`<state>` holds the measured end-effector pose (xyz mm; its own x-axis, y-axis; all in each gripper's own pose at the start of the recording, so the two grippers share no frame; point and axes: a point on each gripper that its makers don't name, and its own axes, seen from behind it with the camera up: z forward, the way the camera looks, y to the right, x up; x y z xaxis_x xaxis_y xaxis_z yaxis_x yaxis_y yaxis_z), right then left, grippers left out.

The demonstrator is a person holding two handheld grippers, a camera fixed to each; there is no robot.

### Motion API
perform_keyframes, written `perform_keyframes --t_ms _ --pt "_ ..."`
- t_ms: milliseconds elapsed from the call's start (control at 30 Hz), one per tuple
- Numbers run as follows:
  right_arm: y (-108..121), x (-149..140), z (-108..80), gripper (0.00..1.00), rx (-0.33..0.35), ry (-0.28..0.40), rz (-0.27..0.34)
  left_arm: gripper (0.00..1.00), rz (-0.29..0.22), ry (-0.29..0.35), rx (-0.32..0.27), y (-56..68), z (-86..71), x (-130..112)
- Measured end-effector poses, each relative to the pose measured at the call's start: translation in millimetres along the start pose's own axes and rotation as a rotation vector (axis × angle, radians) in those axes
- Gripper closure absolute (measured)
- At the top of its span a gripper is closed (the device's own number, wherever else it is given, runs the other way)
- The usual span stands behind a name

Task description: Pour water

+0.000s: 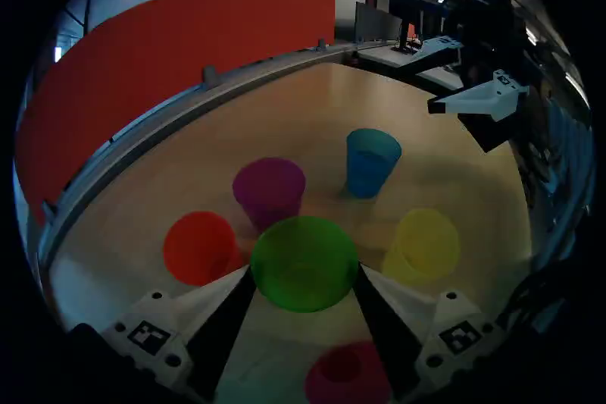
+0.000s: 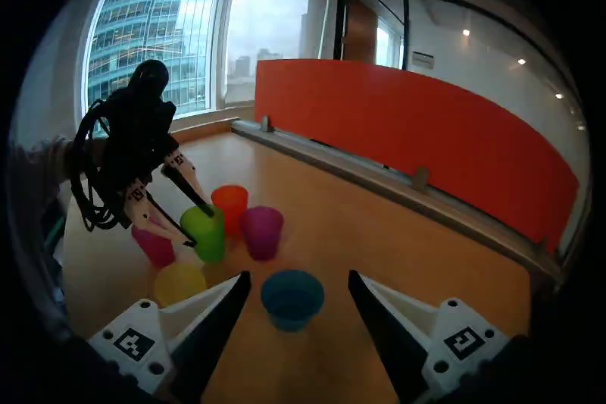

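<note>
Left gripper view
Left claw [image 1: 303, 270]: closed on green cup [image 1: 303, 248], finger each side.
Green cup: middle of table [image 1: 318, 116], between orange cup [image 1: 198, 247] and yellow cup [image 1: 428, 243].

Right gripper view
Right claw [image 2: 298, 277]: spread wide, holding nothing.
Blue cup [image 2: 292, 299]: on table, just ahead between fingers, untouched.

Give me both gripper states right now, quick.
Left gripper: closed on the green cup.
Right gripper: open, holding nothing; the blue cup sits between its fingers, untouched.
</note>
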<state>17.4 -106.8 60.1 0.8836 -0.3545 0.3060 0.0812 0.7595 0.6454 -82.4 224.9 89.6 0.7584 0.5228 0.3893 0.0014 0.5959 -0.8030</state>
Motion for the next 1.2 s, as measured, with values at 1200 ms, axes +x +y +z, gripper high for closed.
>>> perform_keyframes --t_ms 1200 --pt "-0.9 -1.5 1.6 0.0 -0.022 -0.004 0.001 0.13 -0.025 0.315 0.088 -13.8 -95.8 78.4"
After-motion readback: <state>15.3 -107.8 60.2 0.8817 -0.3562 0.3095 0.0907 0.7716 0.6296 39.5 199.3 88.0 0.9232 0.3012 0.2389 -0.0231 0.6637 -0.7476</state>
